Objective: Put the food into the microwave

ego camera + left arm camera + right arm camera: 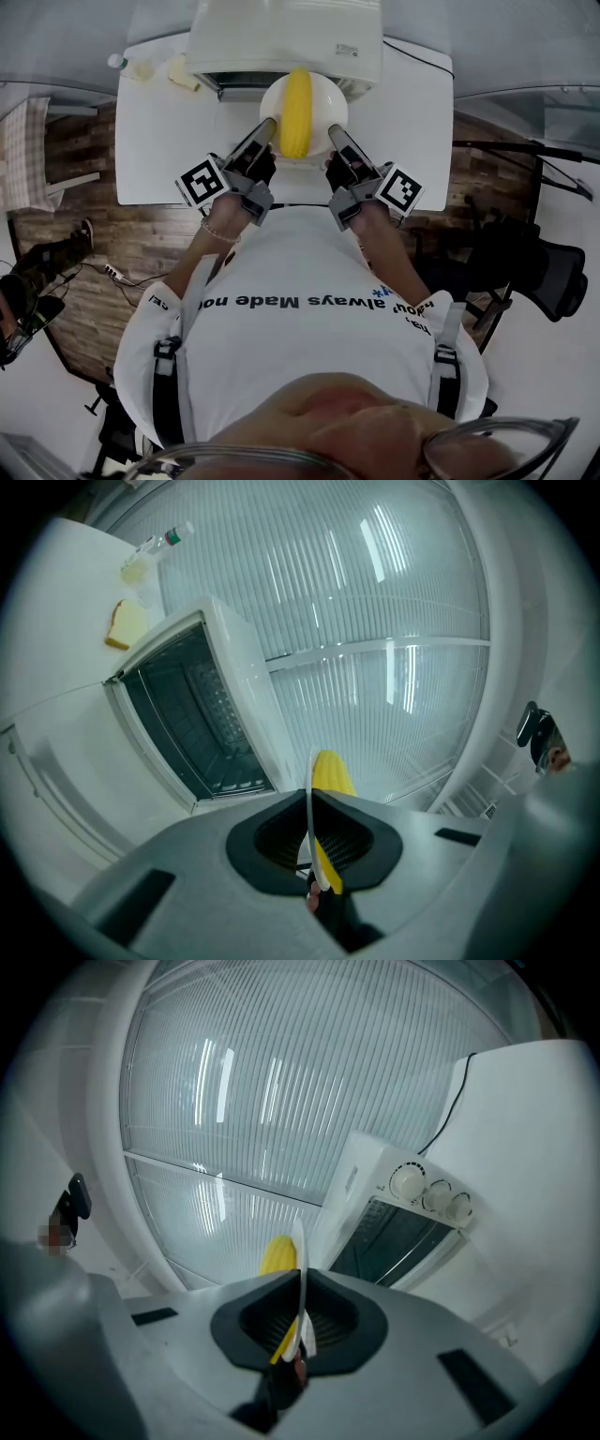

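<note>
White on white makes this hard to read: the plate (326,101) shows only as a thin edge-on line in both gripper views, and I can't tell whether it rests on the table (159,141) or hangs just above it. In the head view the microwave (281,37) front is cut off under its own top, so the door position is unclear from there. The left gripper view shows a dark cavity with a wire rack (202,724). The left gripper (268,127) is clamped on the plate's left rim and the right gripper (335,131) on its right rim, jaws pressed together on it. The corn cob (295,112) lies lengthwise on the plate, top centre of the frame, just in front of the microwave; its near end is hidden behind the jaws in the gripper views. Three knobs (431,1194) sit on the microwave's right side and a black cable (427,58) runs behind it. In the table's upper left corner are a small bottle (116,61) and a pale yellow wedge (127,625), too small to identify. There's a ribbed translucent wall panel (375,621) behind, a wood floor (141,234), and a black chair (548,272) at the right edge
</note>
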Demonstrator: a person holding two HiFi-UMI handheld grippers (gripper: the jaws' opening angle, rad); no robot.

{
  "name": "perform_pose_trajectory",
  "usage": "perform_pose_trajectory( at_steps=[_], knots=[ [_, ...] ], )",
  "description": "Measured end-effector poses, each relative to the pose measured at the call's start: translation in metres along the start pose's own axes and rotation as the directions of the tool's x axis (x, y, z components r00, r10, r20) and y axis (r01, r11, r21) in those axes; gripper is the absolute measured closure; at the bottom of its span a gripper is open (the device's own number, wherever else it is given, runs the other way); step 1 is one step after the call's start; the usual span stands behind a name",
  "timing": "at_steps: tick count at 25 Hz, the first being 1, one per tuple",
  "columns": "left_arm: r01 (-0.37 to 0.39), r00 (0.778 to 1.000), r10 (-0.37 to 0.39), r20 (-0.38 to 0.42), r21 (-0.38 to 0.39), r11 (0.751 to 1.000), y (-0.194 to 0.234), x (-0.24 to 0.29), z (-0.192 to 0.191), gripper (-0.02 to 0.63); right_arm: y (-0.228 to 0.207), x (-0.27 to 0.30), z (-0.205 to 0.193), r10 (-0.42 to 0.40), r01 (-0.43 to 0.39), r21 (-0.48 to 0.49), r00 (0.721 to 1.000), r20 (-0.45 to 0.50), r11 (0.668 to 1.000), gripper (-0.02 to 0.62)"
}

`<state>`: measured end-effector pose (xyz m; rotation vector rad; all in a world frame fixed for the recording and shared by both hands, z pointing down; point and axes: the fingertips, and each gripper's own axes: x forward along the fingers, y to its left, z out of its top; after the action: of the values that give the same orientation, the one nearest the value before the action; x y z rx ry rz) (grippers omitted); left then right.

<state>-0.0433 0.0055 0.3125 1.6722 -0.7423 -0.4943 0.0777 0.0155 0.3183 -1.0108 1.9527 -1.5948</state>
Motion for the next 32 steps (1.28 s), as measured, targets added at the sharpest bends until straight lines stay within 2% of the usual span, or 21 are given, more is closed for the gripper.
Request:
perform_pose_trajectory(
  at_steps=[4, 9, 15, 23, 32],
  knots=[
    [-0.028, 1.000, 0.028, -0.012, 0.016, 0.999, 0.011, -0.002, -0.003, 0.588, -0.007, 0.000, -0.002, -0.009, 0.009, 0.004, 1.000, -0.014, 1.000, 0.572],
    [-0.024, 1.000, 0.023, -0.011, -0.056, 0.998, 0.018, 0.002, -0.009, 0.588, -0.020, 0.001, -0.006, -0.025, 0.025, 0.013, 0.999, -0.027, 1.000, 0.572],
    [-0.061, 0.997, 0.060, -0.040, -0.022, 0.998, 0.041, 0.000, -0.013, 0.588, -0.041, 0.002, -0.014, -0.050, 0.051, 0.030, 0.998, -0.031, 0.998, 0.572],
    [-0.075, 0.996, 0.071, -0.058, -0.065, 0.995, 0.068, 0.003, -0.022, 0.588, -0.068, 0.005, -0.021, -0.064, 0.065, 0.029, 0.997, -0.034, 0.997, 0.572],
    [-0.103, 0.991, 0.104, -0.087, 0.014, 0.995, 0.101, 0.005, -0.025, 0.588, -0.099, 0.012, -0.026, -0.082, 0.083, 0.018, 0.996, -0.047, 0.996, 0.572]
  ],
)
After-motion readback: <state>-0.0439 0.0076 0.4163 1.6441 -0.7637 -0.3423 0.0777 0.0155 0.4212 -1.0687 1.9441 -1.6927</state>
